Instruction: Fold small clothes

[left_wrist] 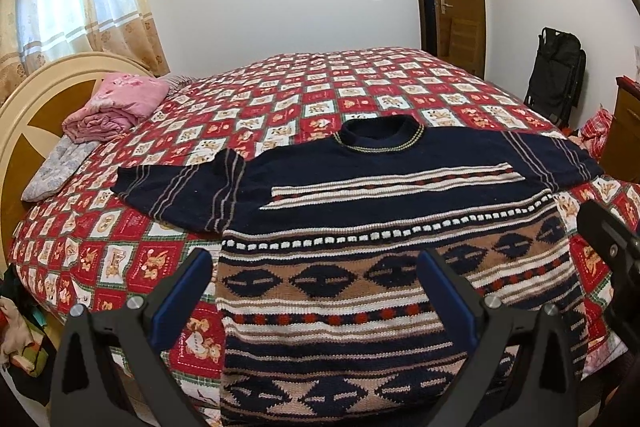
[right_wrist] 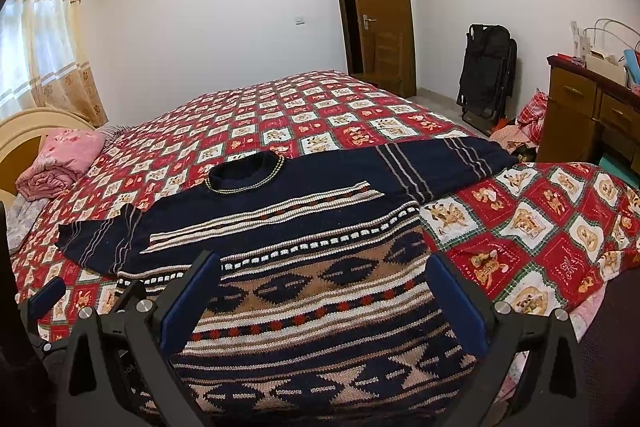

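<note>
One sweater (left_wrist: 400,227) lies face up and spread flat on the bed (left_wrist: 280,95), its collar pointing away from both tools and its hem nearest them. Its long axis runs from the hem straight ahead toward the collar. Two sleeves are counted. The left sleeve (left_wrist: 176,195) is doubled back near the shoulder, and the right sleeve (right_wrist: 440,159) lies stretched out sideways.

The left tool (left_wrist: 316,291) hovers above the hem end with its jaws wide apart and nothing between them. It straddles the sweater's left edge, one finger over the bedcover and the other over the knit. The right tool (right_wrist: 324,295) hovers over the hem's right part, also spread wide and empty. No contact with the cloth can be confirmed for either.

Judgement: no fold of the body is made yet. Each tool stands nearer its own side's hem corner, and both sleeves lie well ahead of them.

Other items counted are one folded pink blanket (left_wrist: 116,107) by the headboard, one open door (right_wrist: 376,11) and one folded black chair (right_wrist: 488,71).
</note>
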{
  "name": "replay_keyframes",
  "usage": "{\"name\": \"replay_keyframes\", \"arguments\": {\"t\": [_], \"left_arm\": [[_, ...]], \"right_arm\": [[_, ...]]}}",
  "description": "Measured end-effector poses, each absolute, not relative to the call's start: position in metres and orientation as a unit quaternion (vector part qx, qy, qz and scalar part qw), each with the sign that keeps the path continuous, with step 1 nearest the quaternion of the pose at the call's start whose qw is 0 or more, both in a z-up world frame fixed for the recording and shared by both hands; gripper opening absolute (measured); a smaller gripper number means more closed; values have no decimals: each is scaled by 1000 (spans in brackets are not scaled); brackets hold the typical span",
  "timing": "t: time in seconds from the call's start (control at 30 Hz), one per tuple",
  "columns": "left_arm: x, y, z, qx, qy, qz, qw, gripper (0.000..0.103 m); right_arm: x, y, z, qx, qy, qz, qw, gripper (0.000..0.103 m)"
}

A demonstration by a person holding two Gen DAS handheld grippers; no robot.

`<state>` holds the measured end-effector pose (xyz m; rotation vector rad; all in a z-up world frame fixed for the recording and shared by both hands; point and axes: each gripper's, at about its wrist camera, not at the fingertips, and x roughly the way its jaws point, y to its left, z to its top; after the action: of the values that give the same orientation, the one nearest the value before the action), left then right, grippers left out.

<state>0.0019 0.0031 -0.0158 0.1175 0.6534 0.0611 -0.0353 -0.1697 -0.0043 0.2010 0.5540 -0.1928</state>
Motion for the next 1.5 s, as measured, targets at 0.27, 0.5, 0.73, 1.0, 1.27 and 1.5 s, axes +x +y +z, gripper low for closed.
{"name": "replay_keyframes", "arguments": {"t": [0.27, 0.5, 0.73, 1.0, 1.27, 1.5], "left_arm": [[2, 6, -15, 58, 320, 32, 945, 103], [2, 7, -15, 59, 321, 33, 945, 103], [2, 7, -15, 58, 321, 32, 945, 103], [1, 12, -21, 55, 327, 30, 943, 103], [17, 6, -33, 55, 350, 13, 935, 103], [36, 4, -39, 57, 347, -22, 936, 103]], "right_arm": [[-35, -168, -6, 100, 275, -94, 952, 102], [-35, -168, -7, 102, 277, -92, 951, 102], [-35, -170, -10, 105, 281, -91, 950, 102], [-32, -172, -11, 108, 288, -89, 947, 102], [-17, -196, -23, 135, 307, -97, 937, 102], [12, -253, -29, 132, 319, -100, 933, 102]]}}
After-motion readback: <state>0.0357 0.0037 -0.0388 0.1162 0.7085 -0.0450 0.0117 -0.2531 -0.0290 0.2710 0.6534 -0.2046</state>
